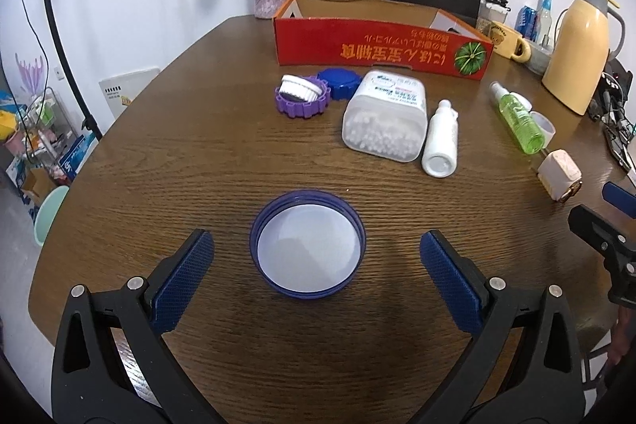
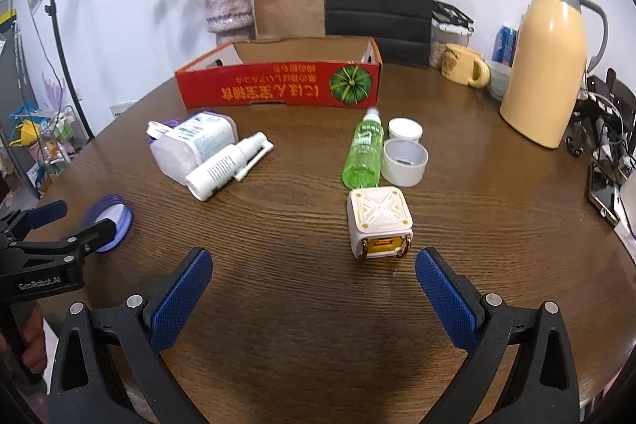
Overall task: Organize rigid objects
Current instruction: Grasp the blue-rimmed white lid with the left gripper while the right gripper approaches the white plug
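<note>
Where it lies flat, the green spray bottle [image 2: 362, 153] points nozzle-first toward the red box [image 2: 278, 88].

A blue lid [image 1: 308, 244] lies upside down near the table's front edge, white inside showing. Further back, a purple toothed ring [image 1: 303, 99] holds a tilted white ribbed cap [image 1: 300, 88], touching a dark blue lid [image 1: 340, 81]. A clear tub of cotton swabs [image 1: 384, 116] lies on its side, a white spray bottle [image 1: 440, 140] just beside it. A green bottle [image 2: 363, 150] lies flat beside 2 white cups [image 2: 404, 150]. A white cube [image 2: 379, 220] stands near it. Behind all, an open red box [image 2: 278, 84].
</note>
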`<state>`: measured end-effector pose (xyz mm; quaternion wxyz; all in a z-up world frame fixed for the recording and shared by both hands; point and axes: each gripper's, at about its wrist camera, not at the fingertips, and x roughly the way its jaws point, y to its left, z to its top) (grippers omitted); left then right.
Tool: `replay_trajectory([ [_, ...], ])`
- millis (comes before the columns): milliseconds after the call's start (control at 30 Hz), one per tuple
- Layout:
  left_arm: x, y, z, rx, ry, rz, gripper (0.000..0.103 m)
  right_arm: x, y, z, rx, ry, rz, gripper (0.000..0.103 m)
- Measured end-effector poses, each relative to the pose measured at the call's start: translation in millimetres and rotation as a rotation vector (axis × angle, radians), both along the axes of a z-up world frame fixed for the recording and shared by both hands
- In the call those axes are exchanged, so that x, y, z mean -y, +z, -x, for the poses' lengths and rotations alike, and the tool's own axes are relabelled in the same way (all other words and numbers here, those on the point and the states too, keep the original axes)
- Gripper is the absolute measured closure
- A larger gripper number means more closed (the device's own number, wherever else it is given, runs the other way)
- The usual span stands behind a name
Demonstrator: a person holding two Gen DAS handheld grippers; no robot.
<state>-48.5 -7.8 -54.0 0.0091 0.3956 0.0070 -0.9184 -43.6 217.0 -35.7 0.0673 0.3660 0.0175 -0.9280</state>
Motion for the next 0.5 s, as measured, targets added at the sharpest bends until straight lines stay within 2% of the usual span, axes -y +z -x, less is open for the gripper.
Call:
replay_trajectory([
  [300,3.5,-12.0,12.0,0.05,0.018,-0.002,0.001,-8.2,-10.5,17.1,0.035,-0.024,-0.015,0.0],
  [500,3.6,-17.7,17.1,0.076,0.018,-0.006,0.013,-13.7,-15.4,25.5,0.054,-0.039,-0.019,0.0],
])
